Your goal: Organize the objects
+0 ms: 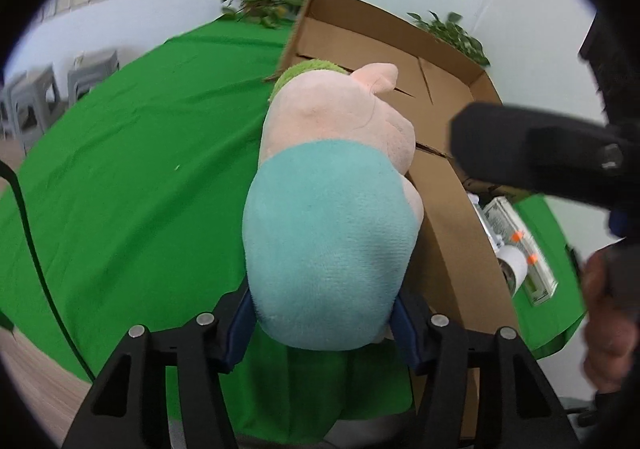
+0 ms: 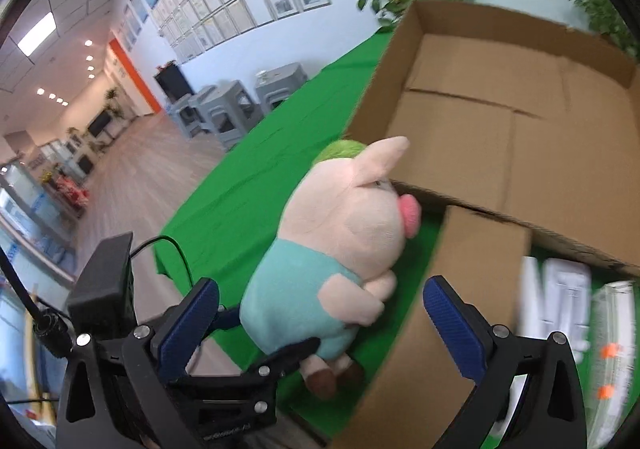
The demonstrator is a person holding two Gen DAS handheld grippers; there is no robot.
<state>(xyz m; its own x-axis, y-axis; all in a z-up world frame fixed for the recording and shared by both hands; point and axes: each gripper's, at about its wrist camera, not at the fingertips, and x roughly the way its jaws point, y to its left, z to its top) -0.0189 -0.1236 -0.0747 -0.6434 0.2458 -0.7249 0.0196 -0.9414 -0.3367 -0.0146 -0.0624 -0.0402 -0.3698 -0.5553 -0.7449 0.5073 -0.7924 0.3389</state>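
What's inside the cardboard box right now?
Nothing shows inside the box: only bare cardboard floor and flaps in both views. The plush pig, clamped in the left gripper, hangs at its rim and covers part of the near edge. The far right corner is out of frame.

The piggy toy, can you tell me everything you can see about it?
The piggy toy is a soft plush pig with a pale pink head, a brighter pink snout, a teal shirt, brown feet and something fuzzy and green behind its head. The left gripper is shut on its teal body, blue fingers pressing both sides. It is held beside the open cardboard box, above the green cloth.
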